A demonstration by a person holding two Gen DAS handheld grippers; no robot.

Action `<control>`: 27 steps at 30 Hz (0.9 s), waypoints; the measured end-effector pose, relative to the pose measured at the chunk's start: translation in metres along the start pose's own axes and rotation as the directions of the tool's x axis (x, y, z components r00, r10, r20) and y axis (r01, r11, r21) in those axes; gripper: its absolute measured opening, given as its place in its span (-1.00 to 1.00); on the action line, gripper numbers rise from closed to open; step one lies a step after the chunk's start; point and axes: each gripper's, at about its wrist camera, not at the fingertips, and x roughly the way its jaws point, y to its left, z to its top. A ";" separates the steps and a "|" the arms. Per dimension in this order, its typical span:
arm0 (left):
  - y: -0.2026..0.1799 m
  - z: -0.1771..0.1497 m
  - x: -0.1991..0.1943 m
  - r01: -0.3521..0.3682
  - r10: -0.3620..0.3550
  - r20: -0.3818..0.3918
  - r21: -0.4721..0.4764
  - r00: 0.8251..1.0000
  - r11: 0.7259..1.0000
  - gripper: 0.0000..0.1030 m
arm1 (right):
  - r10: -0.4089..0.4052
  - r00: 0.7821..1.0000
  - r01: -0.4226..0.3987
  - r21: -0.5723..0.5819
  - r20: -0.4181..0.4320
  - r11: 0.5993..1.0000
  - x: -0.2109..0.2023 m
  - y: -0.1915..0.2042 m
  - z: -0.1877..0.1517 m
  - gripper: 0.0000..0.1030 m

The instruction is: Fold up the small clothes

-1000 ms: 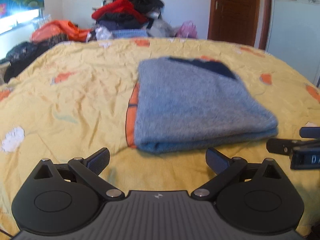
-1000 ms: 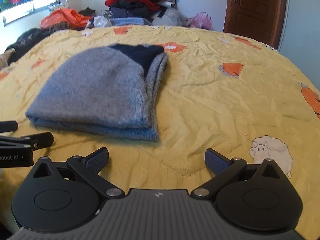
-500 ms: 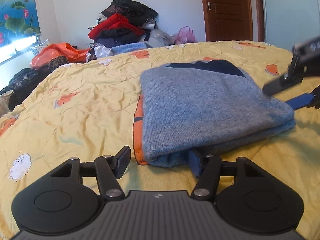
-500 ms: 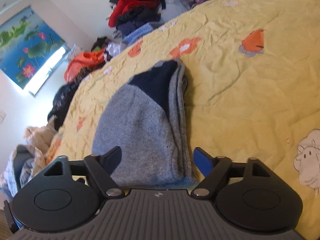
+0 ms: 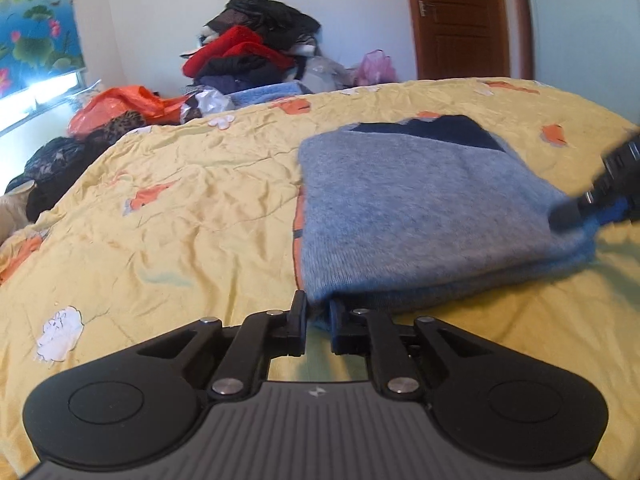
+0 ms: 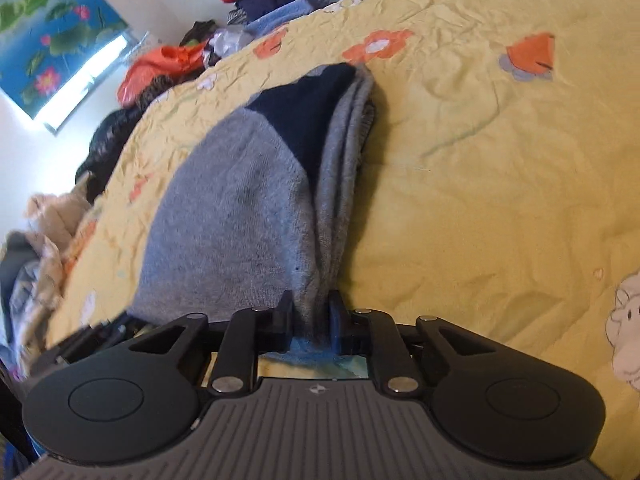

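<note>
Garment: a folded grey sweater (image 5: 420, 216) with a dark navy patch (image 6: 308, 120) at its far end, lying flat in several layers on the bed.
Carrier: a yellow quilt (image 5: 180, 216) printed with orange flowers and white sheep, wrinkled all over.
Place: the sweater sits toward the near edge of the bed, closer to the right side in the left wrist view; its near edge runs roughly along the bed's near edge.
Long axis: in the right wrist view the folded piece stretches away from the camera, from the near edge toward the far edge of the bed, with the navy patch at the far end and the stacked fold edges along its right side.
Left gripper (image 5: 318, 322): its jaws are closing, nearly together, on the near left corner of the sweater; a thin bit of the blue-grey knit sits between the pads.
Right gripper (image 6: 311, 320): its jaws are closing on the near right corner, with a thick bunch of the folded layers pinched between the pads. In the left wrist view it (image 5: 596, 200) shows blurred at the sweater's right corner.
Beyond the far edge: a pile of clothes (image 5: 252, 52), red and black on top, against the white wall; an orange bag (image 5: 120, 104) to its left.
Room: a wooden door (image 5: 460, 16) at the back right, a lotus picture (image 6: 52, 36) on the left wall.
</note>
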 end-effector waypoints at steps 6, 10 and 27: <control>-0.006 0.010 -0.031 0.085 -0.090 0.134 0.046 0.987 0.995 -0.16 | 0.018 0.989 -0.024 0.037 0.150 0.999 -0.020 0.003 0.044 0.10; -0.018 0.028 0.000 0.063 -0.071 0.139 0.063 0.988 0.996 0.56 | 0.036 0.992 -0.042 0.051 0.120 0.998 0.017 0.017 0.087 0.13; 0.013 0.016 0.019 0.181 -0.183 0.002 -0.143 0.983 0.973 0.54 | -0.113 0.984 0.122 -0.053 0.141 0.991 0.023 0.034 0.072 0.16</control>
